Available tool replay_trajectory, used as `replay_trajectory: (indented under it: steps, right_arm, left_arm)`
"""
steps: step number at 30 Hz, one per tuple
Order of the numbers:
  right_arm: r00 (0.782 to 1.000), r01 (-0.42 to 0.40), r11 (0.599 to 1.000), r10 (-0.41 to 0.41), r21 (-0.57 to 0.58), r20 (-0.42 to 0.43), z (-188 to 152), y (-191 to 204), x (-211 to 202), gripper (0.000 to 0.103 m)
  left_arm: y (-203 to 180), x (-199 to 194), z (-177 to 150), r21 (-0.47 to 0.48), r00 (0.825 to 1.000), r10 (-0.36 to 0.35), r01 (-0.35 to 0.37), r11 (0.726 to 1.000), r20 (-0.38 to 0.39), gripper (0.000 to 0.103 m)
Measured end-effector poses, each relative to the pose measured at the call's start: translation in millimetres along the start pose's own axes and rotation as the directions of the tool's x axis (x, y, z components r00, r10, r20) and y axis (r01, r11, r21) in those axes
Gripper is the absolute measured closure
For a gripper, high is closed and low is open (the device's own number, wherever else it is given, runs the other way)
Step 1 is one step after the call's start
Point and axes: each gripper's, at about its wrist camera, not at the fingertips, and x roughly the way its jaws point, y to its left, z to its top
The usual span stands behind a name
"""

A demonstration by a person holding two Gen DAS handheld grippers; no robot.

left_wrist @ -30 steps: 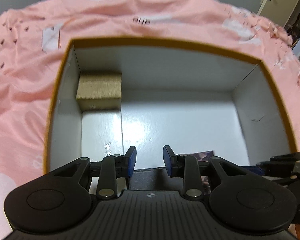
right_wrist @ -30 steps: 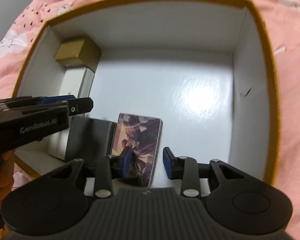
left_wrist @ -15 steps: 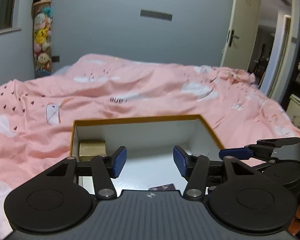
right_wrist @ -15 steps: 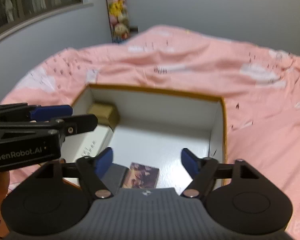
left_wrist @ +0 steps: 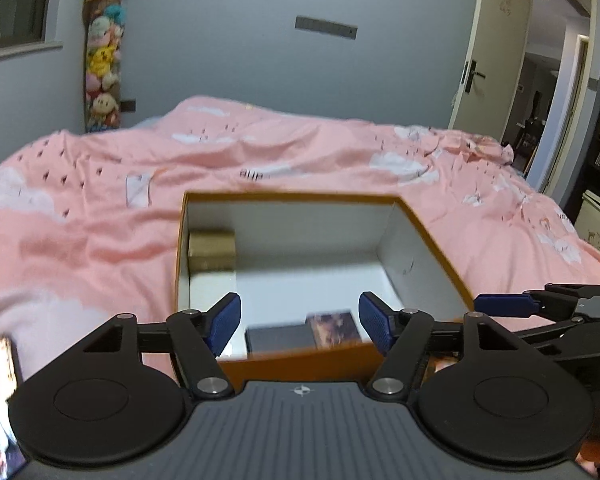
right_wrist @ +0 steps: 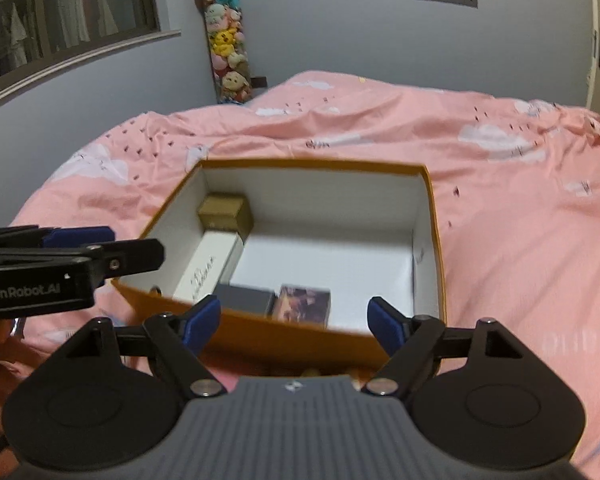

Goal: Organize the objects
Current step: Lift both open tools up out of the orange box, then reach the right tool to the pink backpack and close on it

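An orange box [right_wrist: 288, 340] sits open on a pink quilt [right_wrist: 520, 208]. Inside, a gold box [right_wrist: 226, 212] fills the far left corner, a white box [right_wrist: 210, 268] lies in front of it, and a dark case [right_wrist: 246, 298] and a picture card [right_wrist: 304, 304] lie by the near wall. The left gripper [left_wrist: 300, 322] and the right gripper [right_wrist: 296, 320] hang above the near wall, both jaws opening with nothing between them.

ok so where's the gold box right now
In both wrist views the gold box sits in the far left corner of the orange box, just behind the long white box.
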Motion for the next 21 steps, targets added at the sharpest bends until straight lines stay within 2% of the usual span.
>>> replay_trajectory:
  steps: [4, 7, 12, 14, 18, 21]
  right_arm:
    - [0.998, 0.021, 0.999, -0.019, 0.034, -0.054, -16, 1, 2, 0.022]
    - [0.996, 0.027, 0.999, -0.024, 0.037, -0.091, -28, 3, 1, 0.022]
    - [0.990, 0.018, 0.999, -0.012, 0.045, -0.137, -46, 7, -1, 0.031]
    - [0.988, 0.011, 0.999, -0.004, 0.048, -0.153, -52, 7, -1, 0.038]
    - [0.980, -0.017, 0.998, 0.027, 0.052, -0.195, -64, 10, 1, 0.041]
    - [0.970, -0.041, 0.998, 0.052, 0.053, -0.236, -70, 13, 5, 0.048]
  left_arm:
    - [2, -3, -15, 0.016, 0.998, -0.007, 0.008, 1.000, -0.070, 0.025]
    - [3, -6, -25, 0.049, 0.993, -0.036, 0.041, 0.998, -0.110, 0.026]
    - [4, -17, -42, 0.095, 0.988, -0.041, 0.056, 0.994, -0.152, 0.026]
    - [8, -18, -49, 0.094, 0.981, -0.052, 0.071, 0.993, -0.189, 0.026]
    - [11, -14, -62, 0.090, 0.963, -0.045, 0.071, 0.993, -0.266, 0.029]
    - [13, -7, -66, 0.063, 0.950, -0.048, 0.071, 0.995, -0.309, 0.030]
